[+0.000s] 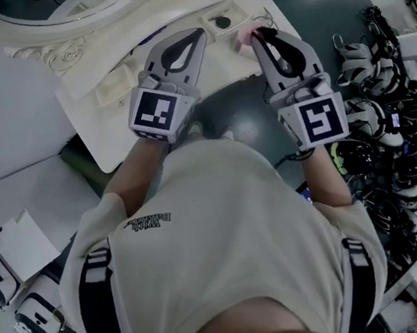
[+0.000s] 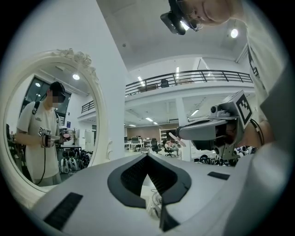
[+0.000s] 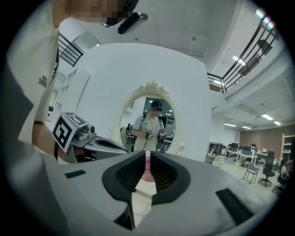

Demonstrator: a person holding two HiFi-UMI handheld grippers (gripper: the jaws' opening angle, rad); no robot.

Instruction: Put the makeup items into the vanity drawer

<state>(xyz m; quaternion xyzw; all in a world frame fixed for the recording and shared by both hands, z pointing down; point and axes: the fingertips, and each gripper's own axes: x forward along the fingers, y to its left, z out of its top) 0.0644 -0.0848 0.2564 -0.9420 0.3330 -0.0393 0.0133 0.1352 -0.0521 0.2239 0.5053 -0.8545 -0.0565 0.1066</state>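
Observation:
My right gripper [image 1: 259, 36] is shut on a small, thin pink makeup item [image 1: 246, 39] and holds it over the right part of the cream vanity top [image 1: 105, 142]. In the right gripper view the pink piece [image 3: 147, 165] stands edge-on between the closed tips. My left gripper [image 1: 199, 32] hovers beside it to the left, jaws shut with nothing between them; its tips [image 2: 147, 156] meet in the left gripper view. A small recessed tray [image 1: 220, 22] with a dark round thing lies just beyond both grippers. No open drawer shows in any view.
An ornate oval mirror [image 1: 56, 10] stands at the back of the vanity. A heap of headsets and cables [image 1: 388, 129] fills the floor on the right. Boxes and paper [image 1: 17, 258] lie at the lower left. The person's torso covers the near foreground.

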